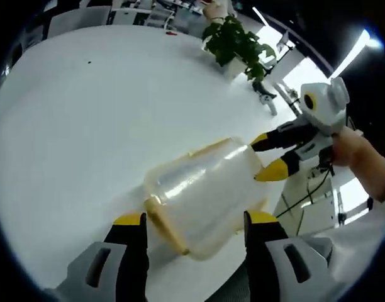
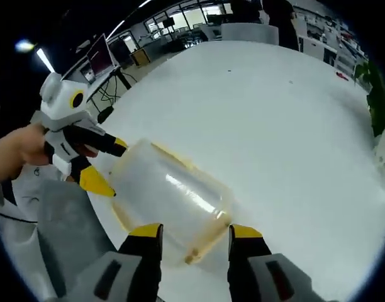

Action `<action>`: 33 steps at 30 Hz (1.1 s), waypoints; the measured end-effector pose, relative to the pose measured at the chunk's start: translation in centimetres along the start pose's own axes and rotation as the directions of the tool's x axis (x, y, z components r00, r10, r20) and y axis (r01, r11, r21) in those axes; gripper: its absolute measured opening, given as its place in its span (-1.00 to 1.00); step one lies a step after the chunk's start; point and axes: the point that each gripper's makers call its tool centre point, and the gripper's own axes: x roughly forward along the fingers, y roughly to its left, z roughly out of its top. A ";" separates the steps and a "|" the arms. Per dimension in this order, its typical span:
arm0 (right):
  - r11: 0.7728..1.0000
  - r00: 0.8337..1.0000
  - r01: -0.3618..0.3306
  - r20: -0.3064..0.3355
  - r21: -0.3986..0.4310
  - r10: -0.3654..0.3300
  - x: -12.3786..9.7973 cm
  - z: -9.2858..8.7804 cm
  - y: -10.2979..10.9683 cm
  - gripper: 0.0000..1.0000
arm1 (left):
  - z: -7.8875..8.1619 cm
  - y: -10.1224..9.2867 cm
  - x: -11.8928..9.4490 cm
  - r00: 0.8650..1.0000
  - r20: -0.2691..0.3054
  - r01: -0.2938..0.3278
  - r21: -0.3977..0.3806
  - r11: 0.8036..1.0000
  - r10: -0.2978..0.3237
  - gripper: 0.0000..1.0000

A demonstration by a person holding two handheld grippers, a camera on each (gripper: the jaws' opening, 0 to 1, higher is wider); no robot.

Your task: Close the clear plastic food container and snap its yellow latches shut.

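Left gripper view: my left gripper point(image 1: 194, 228) stands with its jaws wide apart, one on each side of the near end of the container point(image 1: 205, 195), which rests on the white table point(image 1: 85, 126) close to the edge. Whether the tips press the plastic or only flank it I cannot tell; I judge the spread is there to brace the box so it cannot slide. At the far end the right gripper point(image 1: 271, 155) comes in with its yellow tips parted against the container's corner, a hand point(image 1: 353, 151) behind it. A potted plant point(image 1: 233, 41) sits well beyond, toward the table's far side.

Right gripper view: the same scene from the opposite end. My right gripper point(image 2: 191, 242) is also wide open, jaws flanking the container point(image 2: 167, 201), where a yellow latch point(image 2: 202, 245) runs along the rim between them; contact is again unclear. Across the box the left gripper point(image 2: 104, 163) shows its tips spread at the other end, gripped by a hand point(image 2: 19, 151). The lid looks seated, so I read both grippers as placed end to end to pin the box while the latches are pressed home; I cannot say whether any latch is snapped yet
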 end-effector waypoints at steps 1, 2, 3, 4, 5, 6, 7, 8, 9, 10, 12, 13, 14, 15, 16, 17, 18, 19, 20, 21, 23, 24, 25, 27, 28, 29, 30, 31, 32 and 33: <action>1.000 1.000 -0.006 -0.006 0.006 0.006 0.1 0.0 0.2 -0.20 | -0.1 0.0 0.2 1.000 -0.005 -0.007 0.004 1.000 0.007 0.22; 1.000 1.000 -0.005 -0.010 0.005 0.005 0.1 -0.1 0.2 -0.20 | -0.2 0.1 0.2 1.000 -0.010 -0.014 0.009 1.000 0.014 0.22; 1.000 1.000 -0.003 -0.012 0.004 0.003 0.0 -0.1 0.2 -0.20 | -0.2 0.2 0.3 1.000 -0.013 -0.021 0.020 1.000 0.021 0.21; 1.000 1.000 -0.003 -0.014 0.004 0.003 0.0 -0.1 0.2 -0.20 | -0.2 0.4 0.2 0.999 -0.015 -0.028 0.027 0.999 0.029 0.17; 1.000 1.000 -0.003 -0.015 0.003 0.003 0.0 -0.1 0.2 -0.20 | -0.2 0.5 0.2 0.999 -0.013 -0.038 0.024 0.999 0.038 0.13; 1.000 1.000 -0.003 -0.016 0.005 0.003 0.1 -0.1 0.2 -0.20 | -0.2 0.7 0.2 0.999 -0.011 -0.048 0.018 0.999 0.048 0.07; 1.000 1.000 -0.002 -0.017 0.011 0.002 0.1 -0.1 0.2 -0.20 | -0.2 1.0 0.2 0.998 -0.012 -0.060 0.021 0.998 0.060 -0.01; 1.000 1.000 -0.001 -0.019 0.011 0.001 0.1 -0.1 0.3 -0.20 | -0.2 1.0 0.2 0.998 -0.012 -0.055 0.020 0.998 0.056 -0.01; 1.000 1.000 0.001 -0.019 0.009 0.000 0.1 -0.1 0.3 -0.20 | -0.2 1.0 0.2 0.998 -0.011 -0.060 0.001 0.998 0.060 -0.02; 1.000 1.000 0.002 -0.020 0.008 -0.002 0.1 -0.1 0.3 -0.21 | -0.2 0.9 0.3 0.998 -0.012 -0.061 0.007 0.998 0.061 -0.02; 1.000 1.000 0.006 -0.023 0.014 -0.005 0.1 -0.1 0.3 -0.21 | -0.2 0.9 0.3 0.998 -0.013 -0.063 0.003 0.998 0.063 -0.01; 1.000 1.000 0.008 -0.025 0.014 -0.007 0.2 -0.1 0.3 -0.21 | -0.2 0.9 0.3 0.998 -0.014 -0.064 0.002 0.998 0.064 -0.01; 1.000 0.999 0.011 -0.030 0.016 -0.011 0.2 0.0 0.4 -0.21 | -0.2 0.9 0.4 0.998 -0.010 -0.069 -0.016 0.997 0.069 -0.01; 1.000 0.999 0.015 -0.032 0.018 -0.014 0.2 0.0 0.4 -0.21 | -0.1 0.8 0.4 0.997 -0.009 -0.073 -0.024 0.997 0.073 -0.01; 1.000 0.999 0.019 -0.032 0.021 -0.018 0.2 -0.1 0.5 -0.21 | -0.1 0.8 0.5 0.997 -0.010 -0.074 -0.022 0.997 0.073 -0.01; 1.000 0.999 0.021 -0.032 0.020 -0.020 0.2 -0.1 0.5 -0.20 | -0.1 0.8 0.5 0.997 -0.009 -0.074 -0.032 0.997 0.073 -0.01; 1.000 0.999 0.022 -0.033 0.019 -0.022 0.3 -0.1 0.5 -0.20 | -0.1 0.8 0.5 0.997 -0.010 -0.073 -0.033 0.997 0.073 -0.02; 0.999 0.999 0.020 -0.035 0.026 -0.019 0.3 -0.1 0.5 -0.20 | -0.1 0.8 0.5 0.997 -0.014 -0.071 -0.031 0.997 0.071 -0.03; 0.999 0.999 0.020 -0.035 0.031 -0.019 0.4 0.0 0.5 -0.20 | -0.1 0.8 0.6 0.998 -0.012 -0.068 -0.039 0.997 0.068 -0.04; 0.999 0.999 0.023 -0.040 0.030 -0.021 0.4 0.0 0.6 -0.20 | -0.1 0.9 0.6 0.998 -0.004 -0.067 -0.050 0.997 0.067 -0.05; 0.998 0.999 0.035 -0.023 0.059 -0.033 0.7 0.5 0.6 -0.18 | 0.1 0.9 0.6 0.998 0.020 -0.058 -0.086 0.995 0.060 -0.09; 0.999 0.999 0.018 -0.031 0.043 -0.017 0.5 0.7 0.5 -0.16 | 0.1 0.9 0.5 0.998 0.015 -0.061 -0.084 0.995 0.062 -0.10; 0.998 0.999 0.031 -0.026 0.057 -0.029 0.3 0.8 0.2 -0.15 | 0.1 1.0 0.5 0.998 0.015 -0.059 -0.079 0.995 0.061 -0.11; 0.998 0.999 0.024 -0.024 0.056 -0.022 0.5 0.5 0.3 -0.15 | 0.1 1.0 0.5 0.998 0.019 -0.055 -0.080 0.995 0.057 -0.12; 0.998 1.000 0.022 -0.023 0.059 -0.020 0.7 0.4 0.5 -0.15 | 0.1 1.0 0.4 0.998 0.023 -0.053 -0.086 0.995 0.055 -0.13; 0.998 1.000 0.020 -0.024 0.059 -0.019 0.8 0.3 0.6 -0.15 | 0.2 1.1 0.5 0.998 0.026 -0.047 -0.103 0.994 0.050 -0.14; 0.998 0.999 0.018 -0.036 0.058 -0.016 0.9 0.2 0.6 -0.16 | 0.3 1.3 0.4 0.998 0.032 -0.047 -0.122 0.991 0.051 -0.16; 0.998 0.999 0.022 -0.036 0.053 -0.020 1.0 0.3 0.6 -0.15 | 0.1 -0.1 0.9 0.999 0.029 0.024 -0.138 0.990 -0.020 -0.20; 0.998 0.999 0.029 -0.040 0.049 -0.027 1.1 0.1 0.8 -0.16 | 0.0 1.1 0.9 0.999 0.035 -0.027 -0.124 0.992 0.031 -0.20; 0.998 0.999 0.029 -0.044 0.049 -0.026 1.1 0.0 0.8 -0.16 | 0.0 1.1 0.9 0.999 0.036 -0.029 -0.124 0.992 0.034 -0.19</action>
